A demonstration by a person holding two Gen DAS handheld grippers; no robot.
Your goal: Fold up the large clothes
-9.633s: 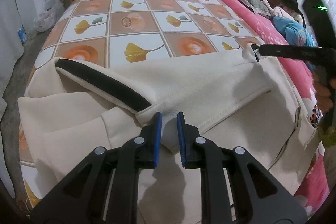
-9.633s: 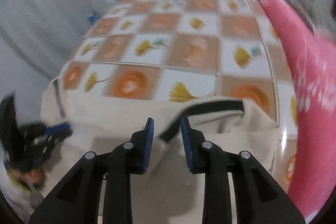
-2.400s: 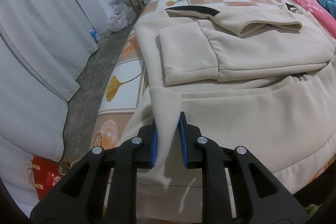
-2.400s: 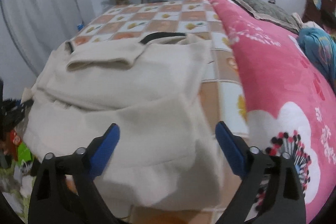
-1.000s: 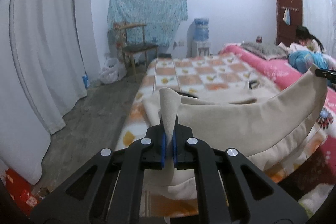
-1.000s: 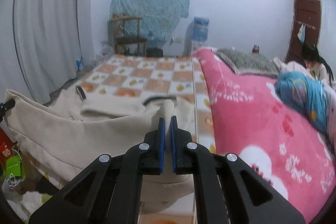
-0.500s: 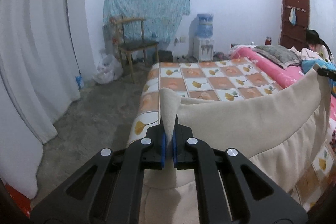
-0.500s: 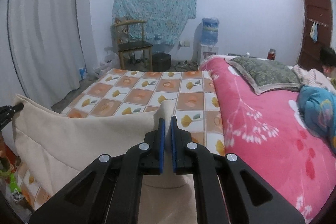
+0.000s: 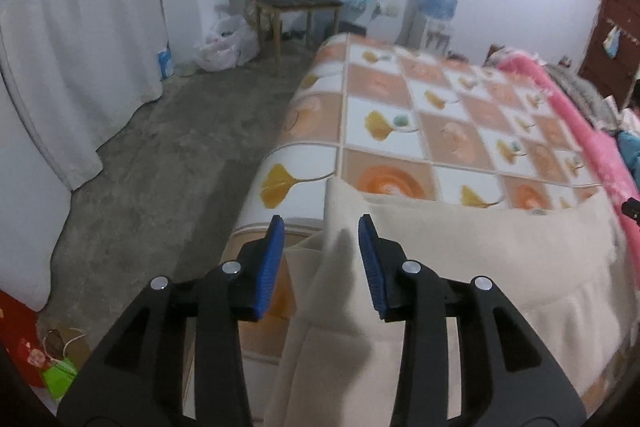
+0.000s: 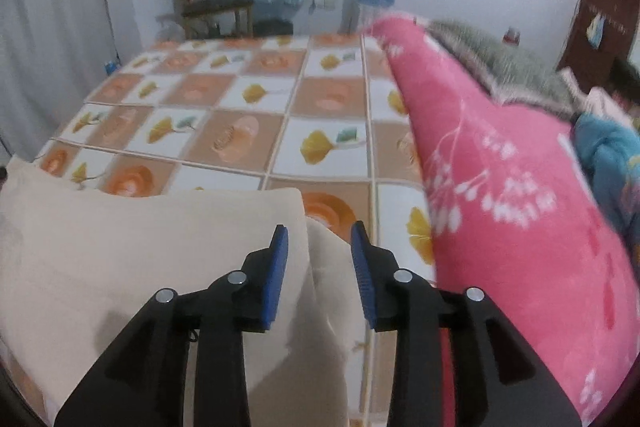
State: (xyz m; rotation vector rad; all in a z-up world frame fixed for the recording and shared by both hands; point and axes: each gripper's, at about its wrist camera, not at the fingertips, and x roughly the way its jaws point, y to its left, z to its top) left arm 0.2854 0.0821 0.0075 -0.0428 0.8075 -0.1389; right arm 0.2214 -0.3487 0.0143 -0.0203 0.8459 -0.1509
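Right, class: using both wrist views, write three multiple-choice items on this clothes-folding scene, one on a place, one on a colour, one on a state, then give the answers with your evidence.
1. Where does the cream garment lie?
A. on the wooden chair
B. on the near end of the tiled bedspread
C. on the floor

2. What colour are the pads on the gripper fingers?
A. blue
B. red
C. green

3. What state are the two grippers in?
A. both clamped on cloth
B. only the left open
C. both open

Answers:
1 B: the cloth spreads over the leaf-patterned bedspread, while the chair stands bare by the wall.
2 A: the pads are blue in both views.
3 C: the left gripper and the right gripper each show a wide gap, with a garment corner standing loose between the fingers.
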